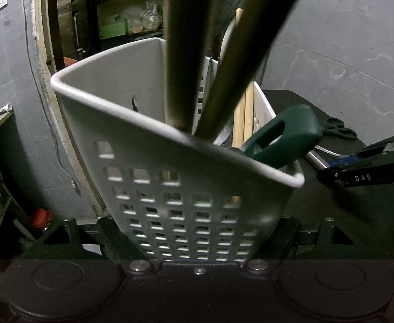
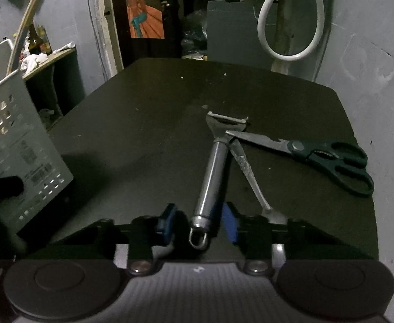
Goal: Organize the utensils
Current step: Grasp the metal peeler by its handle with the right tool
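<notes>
Grey walls ringed a dark table [image 2: 148,123], the landmark for everything else. Largest on it was the white perforated caddy [image 1: 197,210], standing at the table's left edge in the right wrist view and filling the left wrist view, tilted, its lower wall between the left gripper [image 1: 197,242] fingers. The jaws stood either side of the caddy's base, but whether they pinched it I could not tell. Long handles [image 1: 186,53] and a green-handled tool [image 1: 280,140] leaned inside the caddy. Toward the table's right side lay dark-handled scissors [image 2: 329,158], closed, their tip just beside the head of a steel-handled peeler [image 2: 213,167]. A slim metal utensil [image 2: 248,172] lay just right of the peeler. The right gripper [image 2: 199,224] sat low at the table's near edge, jaws spread, blue pads either side of the peeler's loop end without touching it.
</notes>
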Available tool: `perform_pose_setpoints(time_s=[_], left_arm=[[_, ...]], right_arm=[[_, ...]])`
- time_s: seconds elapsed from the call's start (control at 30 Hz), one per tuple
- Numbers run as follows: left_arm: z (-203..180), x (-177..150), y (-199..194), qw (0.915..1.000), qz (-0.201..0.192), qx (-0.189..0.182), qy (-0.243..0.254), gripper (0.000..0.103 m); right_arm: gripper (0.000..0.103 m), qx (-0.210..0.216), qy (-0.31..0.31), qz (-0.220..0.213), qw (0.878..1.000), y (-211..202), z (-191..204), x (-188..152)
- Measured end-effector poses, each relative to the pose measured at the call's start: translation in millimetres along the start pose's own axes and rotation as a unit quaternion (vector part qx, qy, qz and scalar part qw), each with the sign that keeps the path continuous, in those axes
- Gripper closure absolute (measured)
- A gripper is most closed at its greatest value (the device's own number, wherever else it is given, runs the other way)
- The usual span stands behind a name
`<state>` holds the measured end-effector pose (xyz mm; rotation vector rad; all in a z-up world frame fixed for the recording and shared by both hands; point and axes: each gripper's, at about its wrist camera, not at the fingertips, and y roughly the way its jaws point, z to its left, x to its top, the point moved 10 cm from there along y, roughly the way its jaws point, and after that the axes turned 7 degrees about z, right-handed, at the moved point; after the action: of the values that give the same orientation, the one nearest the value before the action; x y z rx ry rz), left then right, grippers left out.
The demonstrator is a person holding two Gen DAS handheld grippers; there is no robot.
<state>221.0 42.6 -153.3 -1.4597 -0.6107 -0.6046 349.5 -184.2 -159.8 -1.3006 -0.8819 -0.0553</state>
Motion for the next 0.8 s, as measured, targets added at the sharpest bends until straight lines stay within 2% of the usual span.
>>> perform_pose_setpoints(time_s=[0.17, 0.3, 0.33, 0.4, 0.43, 0.47, 0.53, 0.57, 0.6, 0.8], left_arm=[[1, 0, 1, 1.0, 0.0, -0.004, 0.001, 0.021], [1, 0, 3, 1.0, 0.001, -0.007, 0.004, 0.021], [1, 0, 3, 1.0, 0.001, -0.008, 0.005, 0.021], [2, 0, 4, 0.9999, 0.001, -0.009, 0.009, 0.021], [2, -1, 4, 0.9999, 0.001, -0.01, 0.01, 0.021], [3, -1, 4, 0.9999, 0.001, -0.01, 0.011, 0.021], [4, -2, 4, 0.9998, 0.001, -0.012, 0.013, 0.021], [5, -2, 5, 0.9998, 0.002, -0.013, 0.013, 0.021], [5, -2, 5, 0.9998, 0.002, -0.014, 0.014, 0.021], [7, -1, 6, 0.9997, 0.001, -0.018, 0.015, 0.021]], right_arm=[[0.083, -0.023, 0.019, -0.003, 1.0, -7, 2, -7], [0.081, -0.018, 0.032, -0.005, 0.999, -12, 2, -17], [0.078, -0.017, 0.037, -0.009, 0.999, -12, 1, -18], [0.042, -0.015, 0.052, -0.015, 0.998, -12, 0, -19], [0.041, -0.013, 0.059, -0.019, 0.998, -11, 0, -19], [0.043, -0.014, 0.065, -0.027, 0.997, -10, -1, -19], [0.055, -0.026, 0.064, -0.036, 0.997, -9, 0, -17], [0.069, -0.03, 0.063, -0.039, 0.997, -9, 1, -16], [0.079, -0.031, 0.063, -0.042, 0.997, -9, 2, -16], [0.083, -0.034, 0.062, -0.03, 0.997, -12, 7, -18]])
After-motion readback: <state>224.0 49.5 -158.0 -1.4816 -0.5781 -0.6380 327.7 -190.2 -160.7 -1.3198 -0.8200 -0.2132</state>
